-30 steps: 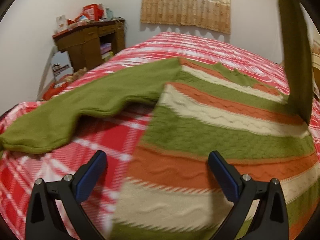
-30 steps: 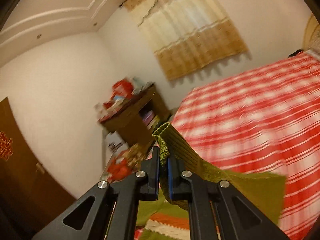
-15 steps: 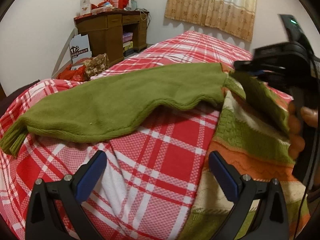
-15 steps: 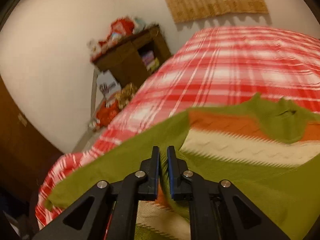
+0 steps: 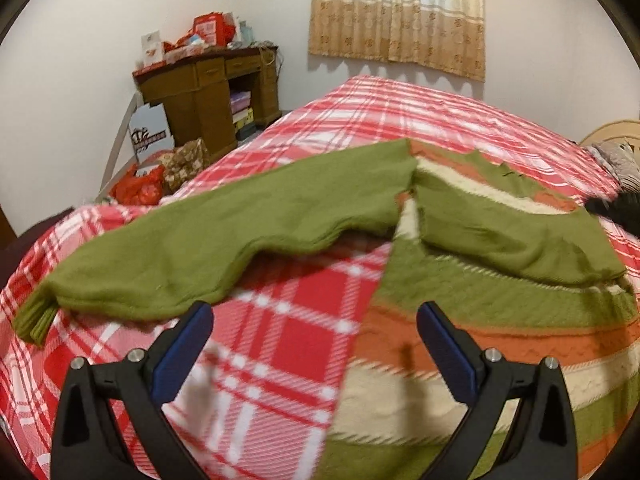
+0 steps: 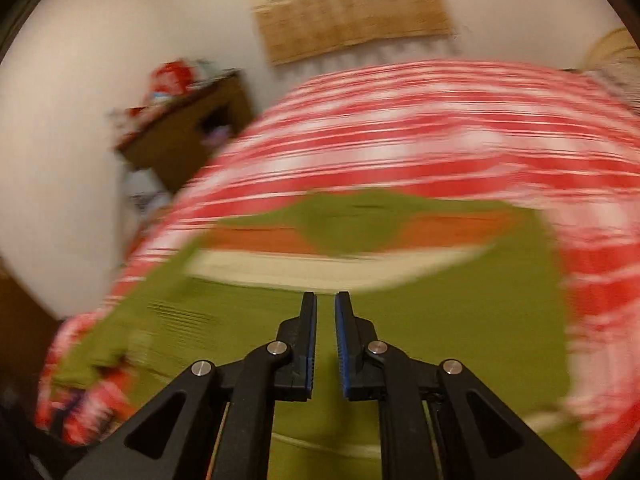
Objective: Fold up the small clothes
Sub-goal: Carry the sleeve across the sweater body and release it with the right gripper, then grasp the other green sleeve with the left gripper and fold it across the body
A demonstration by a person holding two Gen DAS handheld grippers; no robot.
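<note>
A knit sweater (image 5: 480, 312) striped in green, orange and cream lies flat on the red plaid blanket (image 5: 296, 360). One plain green sleeve (image 5: 248, 236) stretches out to the left over the blanket. The other green sleeve (image 5: 516, 232) lies folded across the chest. My left gripper (image 5: 314, 316) hovers open over the sweater's left edge, holding nothing. My right gripper (image 6: 325, 300) is low over the folded sleeve (image 6: 440, 320), its jaws shut to a thin slit with no cloth seen pinched. Its black body (image 5: 620, 210) shows at the right edge in the left wrist view.
A wooden desk (image 5: 208, 92) piled with red packages stands against the far wall at the left. Bags (image 5: 160, 176) sit on the floor beside the bed. A curtain (image 5: 400, 12) hangs on the back wall. Grey bedding (image 5: 616, 156) lies at the bed's far right.
My right gripper came down from high above with the green sleeve and laid it across the sweater's chest. The left gripper stayed open and shifted a little.
</note>
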